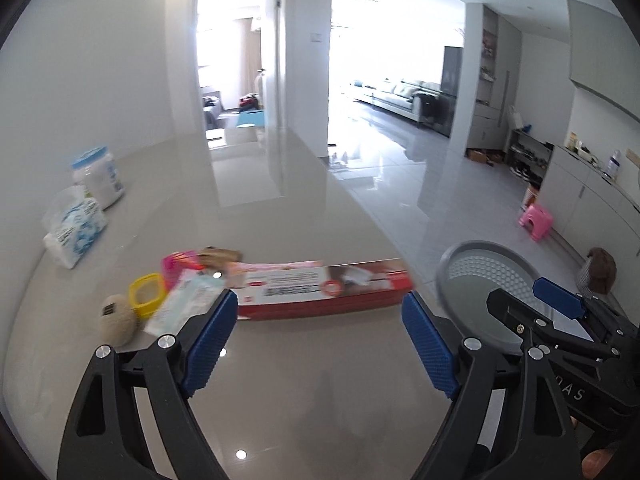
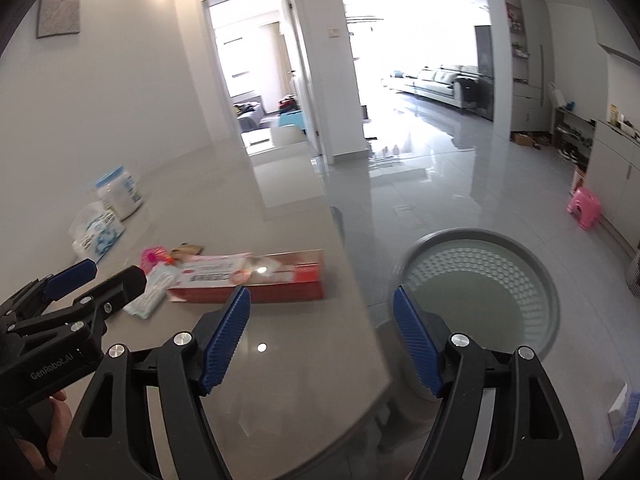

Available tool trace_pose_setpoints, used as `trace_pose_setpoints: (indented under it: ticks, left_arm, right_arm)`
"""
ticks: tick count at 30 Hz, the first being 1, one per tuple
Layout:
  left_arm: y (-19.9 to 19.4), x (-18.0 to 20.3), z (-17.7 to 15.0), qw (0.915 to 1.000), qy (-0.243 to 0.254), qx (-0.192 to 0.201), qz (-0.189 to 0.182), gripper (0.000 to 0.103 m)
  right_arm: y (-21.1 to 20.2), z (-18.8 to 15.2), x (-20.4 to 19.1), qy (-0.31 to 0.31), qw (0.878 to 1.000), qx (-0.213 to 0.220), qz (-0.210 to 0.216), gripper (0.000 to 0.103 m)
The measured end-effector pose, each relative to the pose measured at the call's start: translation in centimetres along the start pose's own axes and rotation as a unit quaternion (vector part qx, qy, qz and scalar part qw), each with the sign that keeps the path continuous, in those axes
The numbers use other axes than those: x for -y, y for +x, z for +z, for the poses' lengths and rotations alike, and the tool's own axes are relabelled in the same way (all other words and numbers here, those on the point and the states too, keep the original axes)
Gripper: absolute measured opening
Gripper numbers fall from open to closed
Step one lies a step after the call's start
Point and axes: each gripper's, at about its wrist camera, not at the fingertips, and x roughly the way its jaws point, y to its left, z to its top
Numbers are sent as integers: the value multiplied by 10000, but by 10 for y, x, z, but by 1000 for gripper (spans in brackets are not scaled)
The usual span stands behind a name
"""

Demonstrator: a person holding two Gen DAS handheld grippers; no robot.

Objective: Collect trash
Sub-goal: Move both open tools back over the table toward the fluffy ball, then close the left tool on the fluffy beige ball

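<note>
Nearest, the left gripper (image 1: 316, 332) and right gripper (image 2: 322, 332) are shown with jaws apart and empty; beyond, the red box (image 1: 326, 294) and small litter (image 1: 182, 304) remain uncollected on the surface (image 1: 312, 392), beside the seemingly empty bin (image 2: 478, 280).

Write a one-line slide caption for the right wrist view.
Open right tool hangs over the table edge, red carton and wrappers ahead, grey bin on the floor beside.
</note>
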Motion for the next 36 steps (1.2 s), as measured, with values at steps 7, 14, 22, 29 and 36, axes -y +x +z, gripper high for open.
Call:
trace_pose_setpoints:
  ticks: [7,14,22,29,36]
  left_arm:
    - [-9,-80,-29,9974,-460,-139,546,84]
    - [4,-149,-63,9888,-890,-497,1086,84]
    - [34,-211,-73,9799,-1226,-720,1399,84]
    - [74,-241,-64,9752,-1285,-935,1540,85]
    - [111,-254,-53,9745,-1344,-1134,1394,85]
  right_arm:
    - [26,-15,-71,-479,9975,-282,436,71]
    - [55,-35,-120,-793,9923,-664,679,71]
    - [86,-46,-143,-890,9892,-952,676,71]
    - [103,-47,-150,-949,9877,-1095,584,71]
    - [117,-44,-152,-909,9869,-1202,580,71]
